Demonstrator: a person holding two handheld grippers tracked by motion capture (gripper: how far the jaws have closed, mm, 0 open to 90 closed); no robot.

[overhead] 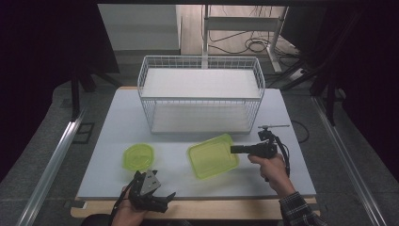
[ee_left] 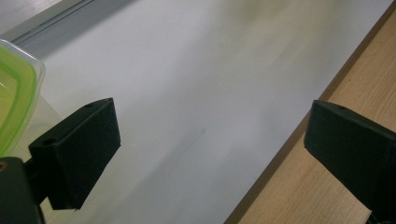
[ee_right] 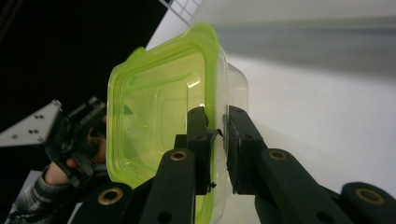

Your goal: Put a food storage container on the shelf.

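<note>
A square clear container with a lime-green lid (overhead: 211, 156) lies on the white mat (overhead: 117, 122), right of the middle. My right gripper (overhead: 232, 149) comes in from the right and is shut on the container's right rim. In the right gripper view the two jaws pinch the green lid edge and clear wall of the container (ee_right: 156, 126), with the right gripper (ee_right: 215, 120) closed tight on it. A smaller green lid (overhead: 138, 157) lies flat to the left. My left gripper (overhead: 164, 199) is open at the table's front edge, holding nothing. In its own view the left gripper (ee_left: 212, 123) spans bare mat.
A white wire basket (overhead: 201, 94) with two levels stands at the back middle of the mat. The wooden table edge (ee_left: 345, 84) runs along the front. A green container rim (ee_left: 16, 100) shows at the left of the left gripper view. Black curtains flank the table.
</note>
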